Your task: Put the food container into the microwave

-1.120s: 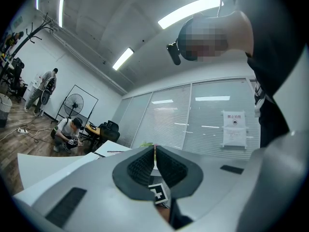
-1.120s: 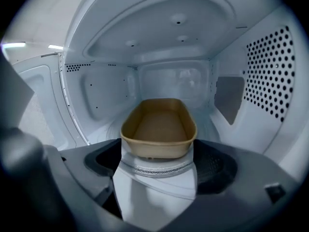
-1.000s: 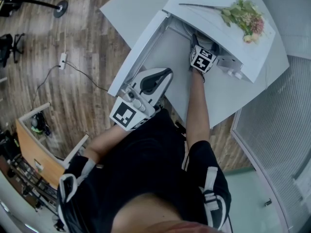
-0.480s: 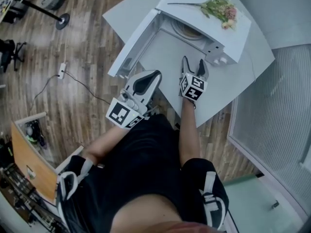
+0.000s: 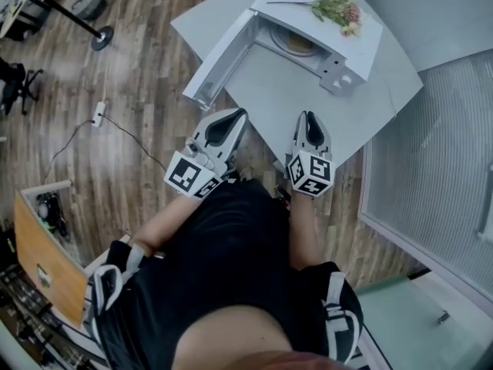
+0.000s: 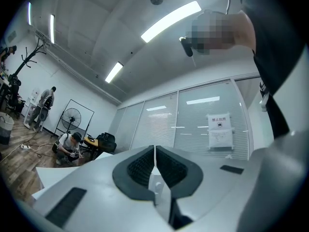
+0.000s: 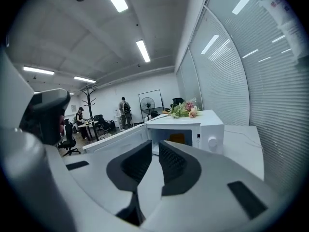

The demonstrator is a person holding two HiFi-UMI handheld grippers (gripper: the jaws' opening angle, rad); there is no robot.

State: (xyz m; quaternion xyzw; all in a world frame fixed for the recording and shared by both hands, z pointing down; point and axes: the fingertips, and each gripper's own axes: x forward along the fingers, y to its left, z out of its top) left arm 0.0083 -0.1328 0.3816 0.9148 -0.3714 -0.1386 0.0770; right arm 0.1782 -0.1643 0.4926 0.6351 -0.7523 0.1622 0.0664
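The white microwave point(image 5: 340, 66) stands at the far end of the white table point(image 5: 273, 91), its door point(image 5: 219, 62) swung open to the left. Inside it lies a tan food container point(image 5: 296, 44), which shows as an orange shape point(image 7: 177, 138) in the right gripper view. My right gripper point(image 5: 306, 115) hovers over the table's near edge, well back from the microwave point(image 7: 208, 129), shut and holding nothing. My left gripper point(image 5: 239, 113) hangs beside it just off the table's near-left edge, also shut and holding nothing. In its own view my left gripper point(image 6: 154, 149) points out into the room.
A bunch of flowers point(image 5: 339, 8) lies on top of the microwave. A glass wall with blinds point(image 5: 447, 160) runs along the right. A power strip and cable point(image 5: 98, 114) lie on the wooden floor at left, near a wooden cabinet point(image 5: 42, 257). People point(image 7: 124, 111) stand far off.
My right gripper came out of the microwave and back to the table's near edge, and its jaws closed. The left gripper stayed close to the body.
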